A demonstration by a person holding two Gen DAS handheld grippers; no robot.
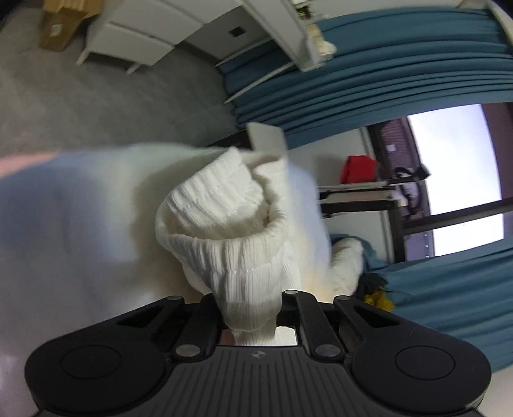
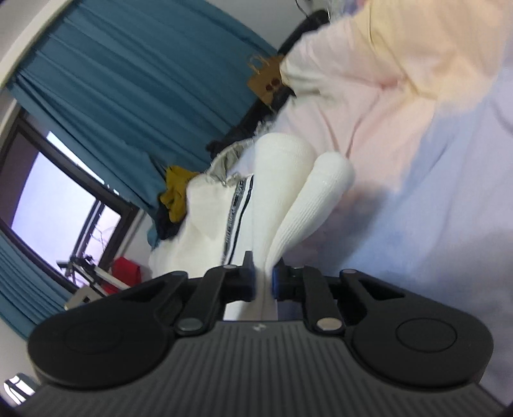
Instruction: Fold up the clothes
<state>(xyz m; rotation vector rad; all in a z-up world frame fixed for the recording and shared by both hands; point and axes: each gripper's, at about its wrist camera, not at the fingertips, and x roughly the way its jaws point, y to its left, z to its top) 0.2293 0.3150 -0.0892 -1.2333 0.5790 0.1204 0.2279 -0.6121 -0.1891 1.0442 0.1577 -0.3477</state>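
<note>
Both claws, left (image 1: 253,316) & right (image 2: 263,282), pinch white knit (image 1: 224,224), lifted; judging: keep tension even, edges aligned b4 laying.

- No legible text in either view.
- Lettered tape stripe (image 2: 235,211) on the white garment (image 2: 205,224): characters blurred, unreadable.
- Print on the cardboard box (image 1: 56,30), far left: unreadable.

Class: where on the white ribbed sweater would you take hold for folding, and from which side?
Judging by its pose, grip the white ribbed sweater at its thick rolled edge, coming straight along the ribs from below; both hand-held grippers pinch bunched fabric there.
</note>
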